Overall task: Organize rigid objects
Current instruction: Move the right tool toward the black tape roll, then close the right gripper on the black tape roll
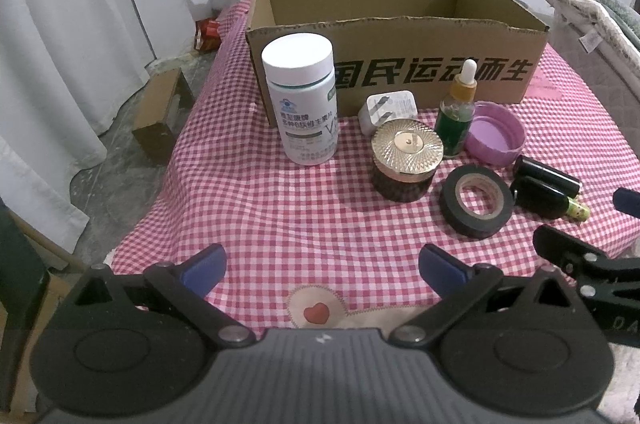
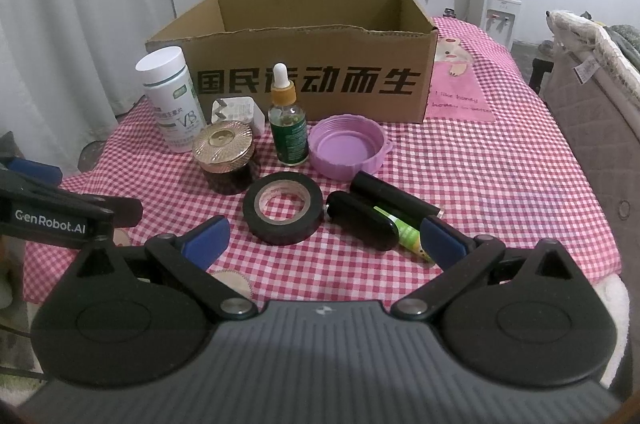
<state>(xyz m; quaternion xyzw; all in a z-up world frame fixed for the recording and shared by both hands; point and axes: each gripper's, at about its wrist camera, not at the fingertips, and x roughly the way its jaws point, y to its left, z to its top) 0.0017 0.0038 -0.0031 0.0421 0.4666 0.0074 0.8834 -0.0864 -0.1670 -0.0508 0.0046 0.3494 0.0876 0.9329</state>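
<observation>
- Near the table's front edge, the right gripper [image 2: 324,244] and left gripper [image 1: 322,270] are both spread wide and empty.
- Items stand loose between this edge and the box [image 2: 304,79]; the tape [image 2: 283,207] lies nearest the right gripper.
- Recommended: straddle the tape's rim, close firmly, lift clear of the black tubes [image 2: 360,224] beside it.

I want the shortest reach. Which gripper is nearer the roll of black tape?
Right. The right gripper sits open just in front of the black tape roll, roughly in line with it. The left gripper, also open, is farther back and off to the tape's left.
</observation>
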